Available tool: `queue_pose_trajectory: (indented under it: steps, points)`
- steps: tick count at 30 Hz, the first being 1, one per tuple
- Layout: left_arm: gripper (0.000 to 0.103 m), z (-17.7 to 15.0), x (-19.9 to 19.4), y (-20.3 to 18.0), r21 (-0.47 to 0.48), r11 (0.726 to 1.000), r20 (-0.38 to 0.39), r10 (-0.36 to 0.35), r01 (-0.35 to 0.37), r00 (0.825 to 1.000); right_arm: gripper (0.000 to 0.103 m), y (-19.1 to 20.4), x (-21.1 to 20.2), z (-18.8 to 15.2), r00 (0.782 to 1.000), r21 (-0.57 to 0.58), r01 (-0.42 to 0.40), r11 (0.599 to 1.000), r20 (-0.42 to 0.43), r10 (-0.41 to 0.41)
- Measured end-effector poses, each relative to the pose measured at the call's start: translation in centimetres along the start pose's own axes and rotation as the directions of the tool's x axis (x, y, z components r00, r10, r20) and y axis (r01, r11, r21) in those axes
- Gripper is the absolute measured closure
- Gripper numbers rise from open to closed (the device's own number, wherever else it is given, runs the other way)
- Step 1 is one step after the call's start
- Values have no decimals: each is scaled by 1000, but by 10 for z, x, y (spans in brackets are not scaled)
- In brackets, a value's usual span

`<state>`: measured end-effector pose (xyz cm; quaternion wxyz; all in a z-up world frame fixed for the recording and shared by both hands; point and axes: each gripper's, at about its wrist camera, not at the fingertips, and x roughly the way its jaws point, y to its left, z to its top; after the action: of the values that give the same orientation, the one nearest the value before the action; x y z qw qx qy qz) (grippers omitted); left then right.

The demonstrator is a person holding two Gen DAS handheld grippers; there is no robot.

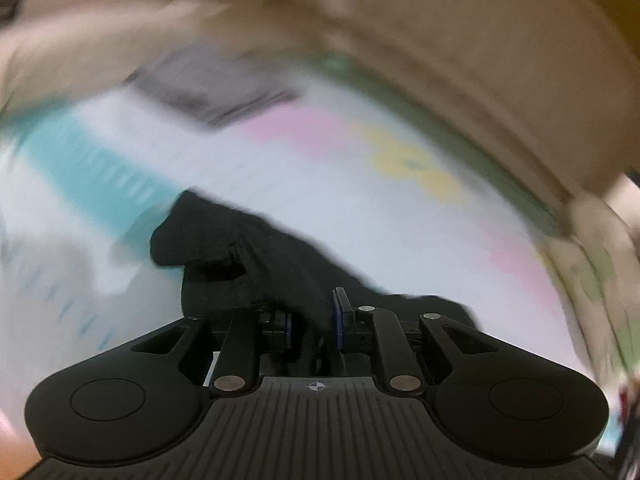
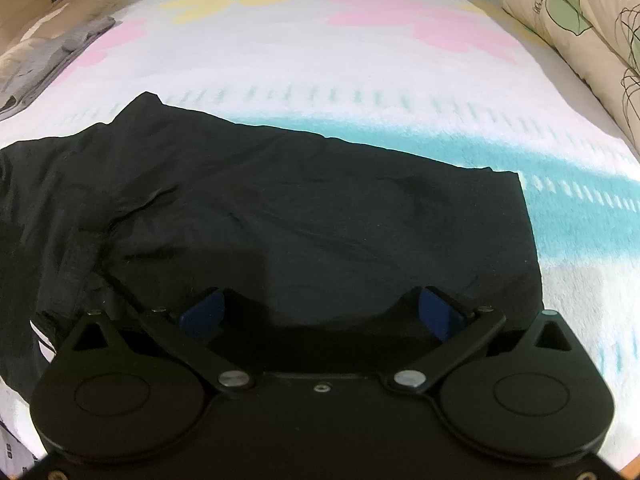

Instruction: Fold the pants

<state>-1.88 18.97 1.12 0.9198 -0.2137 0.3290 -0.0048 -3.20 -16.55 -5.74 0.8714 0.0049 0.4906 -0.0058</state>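
Pants lie spread flat on the bed's flowered blanket, dark cloth just this side of its teal stripe, presumably so you can take an edge and fold it over. Your left gripper has its jaws nearly closed with black cloth pinched between them. Your right gripper hangs above the pants with jaws wide apart, holding nothing. Grey folded clothes sit beyond the pants.
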Motion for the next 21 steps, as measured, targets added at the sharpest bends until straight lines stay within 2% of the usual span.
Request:
queue_pose_trajectory:
  steps: [2,4,6,9,12,15,16,18,19,20,21]
  points:
    - [86,-3,-12,-26,122,990,40,-77,72,996,0,0,-1,-2,1000,-2,-2,1000,4,2]
    - [86,-8,-18,-47,220,964,44,-164,151,985,0,-1,-2,-4,1000,-4,-3,1000,9,3]
    - [86,-16,-18,-67,297,924,7,-254,240,967,0,-2,-2,-6,1000,-6,-4,1000,12,4]
    - [86,-33,-6,-94,357,869,-102,-329,343,939,0,-4,-2,-7,1000,-11,-9,1000,16,9]
    - [86,-56,14,-116,397,813,-245,-354,426,903,0,-5,-2,-7,1000,-17,-14,1000,16,15]
    - [81,-79,43,-133,424,766,-414,-310,483,856,0,-6,-3,-8,1000,-23,-20,1000,13,21]
    - [78,-86,47,-137,434,756,-441,-296,490,847,0,-6,-3,-8,1000,-26,-22,999,13,23]
    - [69,-89,44,-141,442,738,-443,-313,509,840,0,-7,-3,-9,1000,-29,-25,999,11,25]
    - [65,-83,42,-140,414,733,-446,-354,540,822,0,-7,-3,-9,1000,-30,-26,999,10,26]
    - [60,-75,40,-138,353,723,-454,-422,593,785,0,-7,-3,-10,1000,-32,-27,999,9,28]
    - [45,-66,40,-133,289,713,-455,-485,639,747,0,-7,-3,-10,1000,-33,-28,999,8,28]
